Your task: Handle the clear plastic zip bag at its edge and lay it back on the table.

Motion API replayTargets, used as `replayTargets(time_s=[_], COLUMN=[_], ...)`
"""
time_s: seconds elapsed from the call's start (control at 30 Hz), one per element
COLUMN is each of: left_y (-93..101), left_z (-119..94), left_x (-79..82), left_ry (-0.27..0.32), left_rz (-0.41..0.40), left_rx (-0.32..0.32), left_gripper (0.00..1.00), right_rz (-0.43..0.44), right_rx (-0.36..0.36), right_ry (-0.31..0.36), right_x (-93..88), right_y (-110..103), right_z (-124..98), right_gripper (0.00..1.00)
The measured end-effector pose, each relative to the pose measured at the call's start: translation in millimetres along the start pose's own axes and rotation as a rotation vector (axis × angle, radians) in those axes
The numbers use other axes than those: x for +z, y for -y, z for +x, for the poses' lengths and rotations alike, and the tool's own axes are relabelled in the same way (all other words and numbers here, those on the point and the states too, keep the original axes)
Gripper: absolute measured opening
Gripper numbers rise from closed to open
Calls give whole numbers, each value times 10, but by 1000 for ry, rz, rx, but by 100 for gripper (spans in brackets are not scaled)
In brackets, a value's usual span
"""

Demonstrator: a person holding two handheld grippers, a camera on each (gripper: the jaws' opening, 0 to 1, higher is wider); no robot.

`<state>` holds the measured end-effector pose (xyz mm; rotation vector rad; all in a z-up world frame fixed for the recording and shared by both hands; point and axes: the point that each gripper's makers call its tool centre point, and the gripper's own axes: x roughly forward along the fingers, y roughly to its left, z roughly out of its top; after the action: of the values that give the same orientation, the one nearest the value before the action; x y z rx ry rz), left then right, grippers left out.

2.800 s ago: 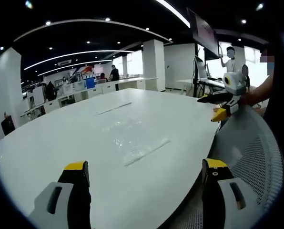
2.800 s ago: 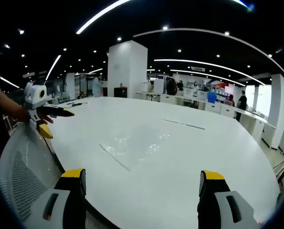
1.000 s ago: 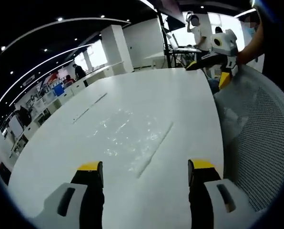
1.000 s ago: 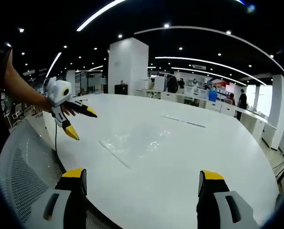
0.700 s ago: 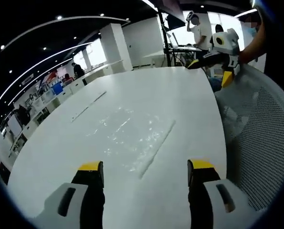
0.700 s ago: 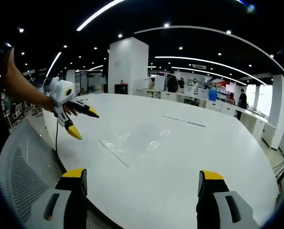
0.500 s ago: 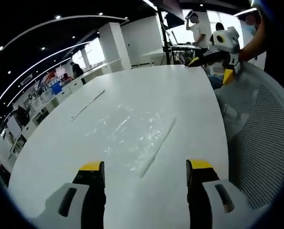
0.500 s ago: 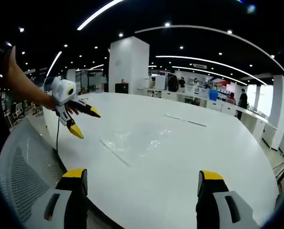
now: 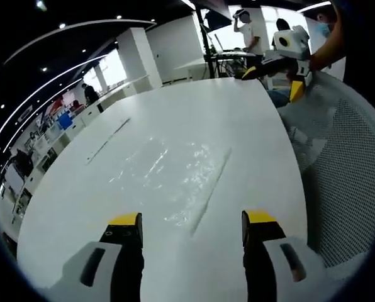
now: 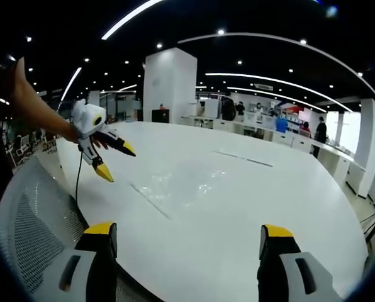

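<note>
Bag (image 9: pixel 175 173) flat on table (image 9: pixel 80 207), frame centre, zip edge toward chair (image 9: pixel 345 176); left gripper (image 9: pixel 190 223) low over it, jaws wide, empty; right gripper (image 10: pixel 184 236) wide, empty, off table edge; risk: thin clear film slips, jaws scrape tabletop
</note>
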<state>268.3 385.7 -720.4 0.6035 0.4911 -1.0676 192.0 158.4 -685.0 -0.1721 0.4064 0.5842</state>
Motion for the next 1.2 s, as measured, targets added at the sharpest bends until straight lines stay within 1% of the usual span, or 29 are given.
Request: replayTargets(time_s=[0.23,0.37,0.53,0.63,0.8,0.9,1.07,1.2], left_y=[-15,-8,3,-4,-20,-15,-22,1], left_z=[64,113,180,222,265,290,337,383], left_x=[-15,-39,-80,-124,-170,-198,-202,-211], left_ry=[-22,-45,-71,-96,-110,-122,-138,-155], left_rz=[53,104,149,198,225,226,250,276], left_rx=[-28,-53,-79,-94,-112,-129,-141,-169], left_gripper=[57,55,52,51,48,42,39,35], right_rz=[0,0,-2,-3,-3,-4,-4,-6], right_rx=[-5,-7,-6,-8,-8,-8,-10,-12], right_ry=[-2,-5,-11,-14,-20,-23,-24,-25], right_x=[-8,-25,-49,-45,-47,-48,-45,-43], right_y=[24,43,55,53,48,45,46,46], right_z=[3,6,8,10,11,12,11,10], right_gripper=[93,92,91,91,90,89,87,86])
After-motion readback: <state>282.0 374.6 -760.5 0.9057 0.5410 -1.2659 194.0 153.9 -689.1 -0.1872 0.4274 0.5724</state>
